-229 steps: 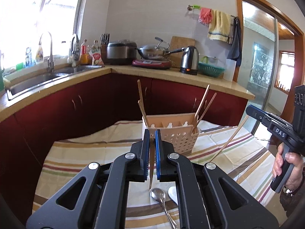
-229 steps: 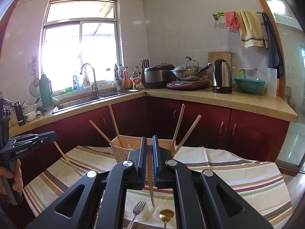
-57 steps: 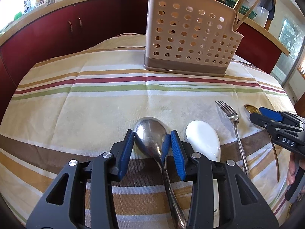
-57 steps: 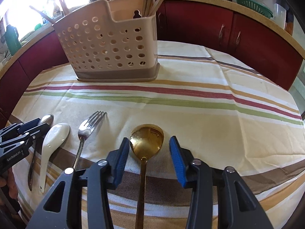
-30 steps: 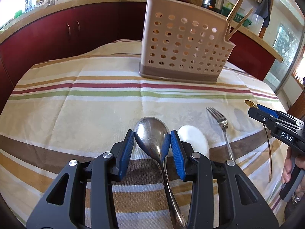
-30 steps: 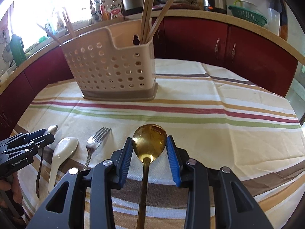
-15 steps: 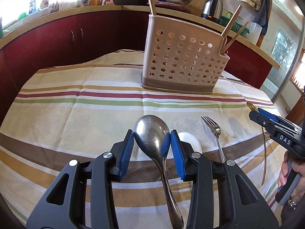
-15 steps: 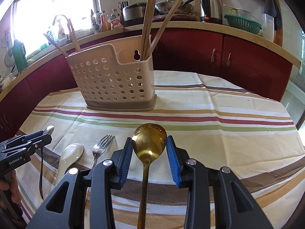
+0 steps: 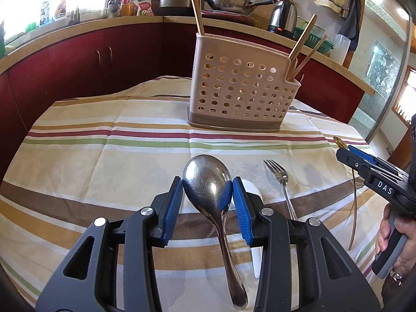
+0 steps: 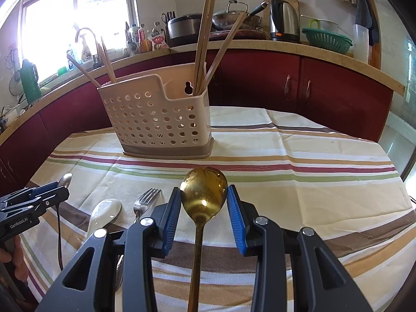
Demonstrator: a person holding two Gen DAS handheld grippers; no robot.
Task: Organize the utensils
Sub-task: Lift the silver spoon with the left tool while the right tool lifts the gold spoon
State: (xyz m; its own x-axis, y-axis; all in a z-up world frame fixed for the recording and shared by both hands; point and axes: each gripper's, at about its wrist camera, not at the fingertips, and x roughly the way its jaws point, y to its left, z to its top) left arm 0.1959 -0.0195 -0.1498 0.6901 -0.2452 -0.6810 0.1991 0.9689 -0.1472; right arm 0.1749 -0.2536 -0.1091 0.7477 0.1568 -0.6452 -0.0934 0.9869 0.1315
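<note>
My left gripper (image 9: 206, 189) is shut on the bowl of a silver spoon (image 9: 208, 179) and holds it above the striped cloth. My right gripper (image 10: 204, 195) is shut on the bowl of a gold spoon (image 10: 204, 189), also lifted; its handle hangs down. A beige perforated utensil holder (image 9: 239, 93) stands at the far middle of the table with chopsticks (image 10: 205, 44) in its end compartments. A silver fork (image 9: 279, 179) and a white ceramic spoon (image 10: 104, 213) lie on the cloth.
The table has a striped tablecloth (image 10: 299, 156). Red cabinets (image 10: 312, 83) and a counter with a kettle (image 10: 283, 20), pots and a green basket (image 10: 327, 39) run behind it. A sink and window are at the far left.
Both grippers closed on their spoons and have lifted them off the cloth, rising and pulling back from the table; the holder now looks farther and lower.
</note>
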